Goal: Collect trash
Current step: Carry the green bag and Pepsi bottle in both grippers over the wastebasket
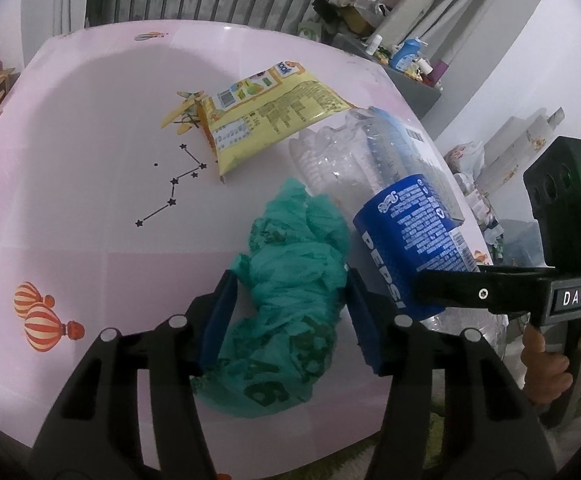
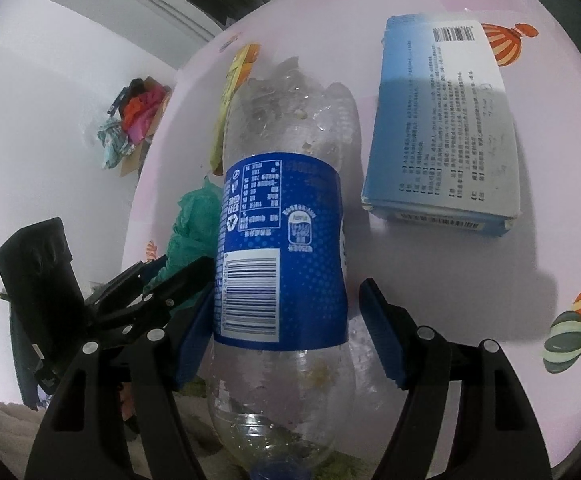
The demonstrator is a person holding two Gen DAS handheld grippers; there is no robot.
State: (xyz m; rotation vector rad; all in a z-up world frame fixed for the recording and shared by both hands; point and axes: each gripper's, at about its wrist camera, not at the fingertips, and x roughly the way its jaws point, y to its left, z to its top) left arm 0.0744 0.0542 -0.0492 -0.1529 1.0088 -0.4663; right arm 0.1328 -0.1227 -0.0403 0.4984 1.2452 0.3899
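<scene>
Trash bag sits between the left hand-held gripper pads, contact uncertain; right hand-held gripper spread around the bottle. Squeeze both firmly before lifting.

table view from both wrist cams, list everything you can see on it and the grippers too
crumpled green plastic bag: one, teal green, between the left gripper's pads, beside the bottle
clear plastic Pepsi bottle: one, blue label, lying between the right gripper's pads
yellow snack packet: one, yellow, behind the bottle
flat cardboard box: one, blue and white, right of the bottle
pink printed tablecloth: one, balloon and star prints
left gripper: black, blue pads, pressing the bag
right gripper: black, blue pads, right pad clear of the bottle
hand: one, holding the right gripper's handle
</scene>
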